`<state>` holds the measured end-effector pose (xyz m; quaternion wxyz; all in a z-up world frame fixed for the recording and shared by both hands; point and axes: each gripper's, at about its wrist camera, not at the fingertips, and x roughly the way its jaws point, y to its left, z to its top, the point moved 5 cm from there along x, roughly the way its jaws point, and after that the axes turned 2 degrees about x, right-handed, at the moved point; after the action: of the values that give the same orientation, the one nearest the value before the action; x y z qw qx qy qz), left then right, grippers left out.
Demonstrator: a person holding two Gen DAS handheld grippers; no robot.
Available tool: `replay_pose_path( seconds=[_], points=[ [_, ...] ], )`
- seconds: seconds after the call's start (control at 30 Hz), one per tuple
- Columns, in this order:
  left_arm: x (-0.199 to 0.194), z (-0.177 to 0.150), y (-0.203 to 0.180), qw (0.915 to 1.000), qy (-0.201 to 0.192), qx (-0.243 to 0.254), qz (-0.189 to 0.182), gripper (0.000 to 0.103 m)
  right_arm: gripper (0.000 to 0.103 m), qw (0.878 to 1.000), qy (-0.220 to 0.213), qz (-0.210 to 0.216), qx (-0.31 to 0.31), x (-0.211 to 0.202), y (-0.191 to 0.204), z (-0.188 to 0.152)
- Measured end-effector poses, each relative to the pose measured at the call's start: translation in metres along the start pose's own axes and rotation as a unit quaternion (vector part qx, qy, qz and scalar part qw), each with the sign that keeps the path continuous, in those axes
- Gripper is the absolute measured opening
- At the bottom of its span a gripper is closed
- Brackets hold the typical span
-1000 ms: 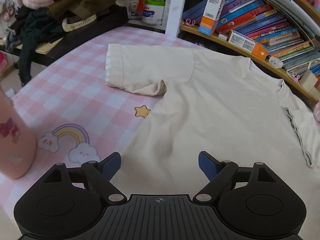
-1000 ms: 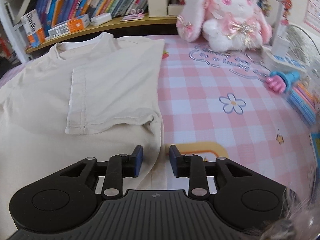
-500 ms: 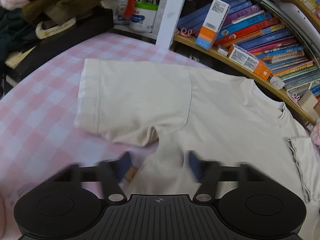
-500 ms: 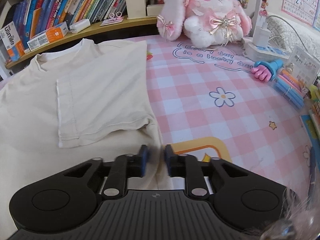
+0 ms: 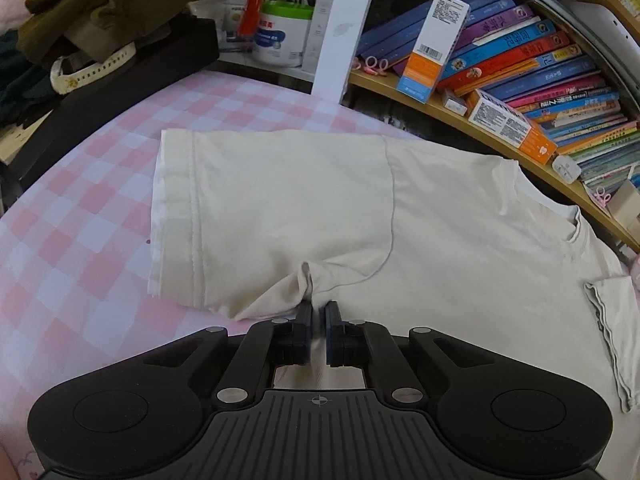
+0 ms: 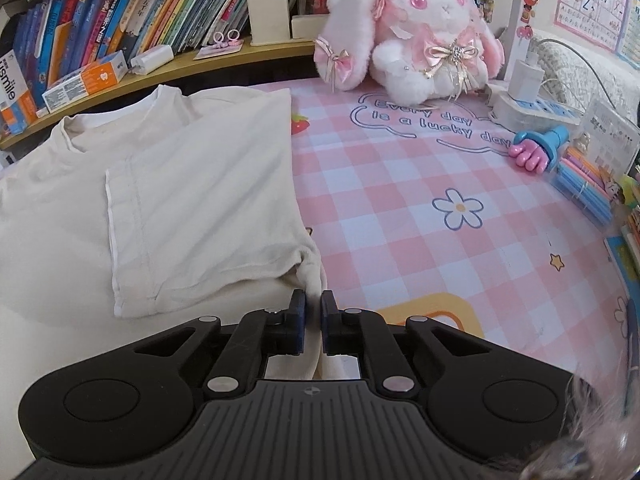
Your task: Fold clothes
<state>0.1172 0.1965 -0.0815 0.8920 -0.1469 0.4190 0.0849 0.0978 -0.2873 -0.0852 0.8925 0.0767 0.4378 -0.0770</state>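
- Pink checked tabletop (image 6: 400, 208), bookshelf (image 5: 520, 128) along its back edge, plush rabbit (image 6: 412, 28) at the far right.
- Cream T-shirt (image 5: 460, 248) lies flat on it; right sleeve (image 6: 192, 216) folded inward.
- My left hand-held gripper (image 5: 318, 316) is clenched on the shirt's armpit fabric.
- My right hand-held gripper (image 6: 313, 304) is likewise clenched on the opposite armpit.

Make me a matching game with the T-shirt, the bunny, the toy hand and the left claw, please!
Things:
1. T-shirt
2. plush bunny
3. toy hand
4. left claw

Matches:
A. pink, with a blue handle
B. cream, spread on the checked tablecloth
C. shut on shirt fabric below the sleeve
D. white and pink, with bows, sitting at the back

Pairs: 1-B, 2-D, 3-A, 4-C
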Motion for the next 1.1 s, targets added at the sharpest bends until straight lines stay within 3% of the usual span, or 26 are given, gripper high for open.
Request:
replay_pose_path(
  seconds=[0.23, 0.5, 0.6, 0.9, 1.1],
  points=[
    [-0.013, -0.006, -0.001, 0.9995, 0.011, 0.023, -0.018, 0.01, 0.008, 1.0, -0.003, 0.002, 0.006, -0.003, -0.003, -0.002],
    [-0.058, -0.035, -0.01, 0.9978, -0.012, 0.062, -0.023, 0.02, 0.014, 1.0, -0.019, -0.001, 0.015, -0.044, -0.01, -0.034],
    [-0.075, -0.048, -0.015, 0.9979, -0.021, 0.058, -0.022, 0.025, 0.015, 0.999, -0.022, 0.008, 0.024, -0.059, -0.01, -0.045],
    [-0.112, -0.077, -0.027, 0.9991, -0.026, 0.034, 0.006, 0.038, 0.031, 0.997, -0.037, 0.06, -0.006, -0.097, 0.009, -0.07],
    [-0.132, -0.096, -0.033, 0.9985, -0.039, 0.028, 0.026, 0.063, 0.045, 0.995, -0.038, 0.085, -0.04, -0.112, 0.021, -0.091]
  ],
)
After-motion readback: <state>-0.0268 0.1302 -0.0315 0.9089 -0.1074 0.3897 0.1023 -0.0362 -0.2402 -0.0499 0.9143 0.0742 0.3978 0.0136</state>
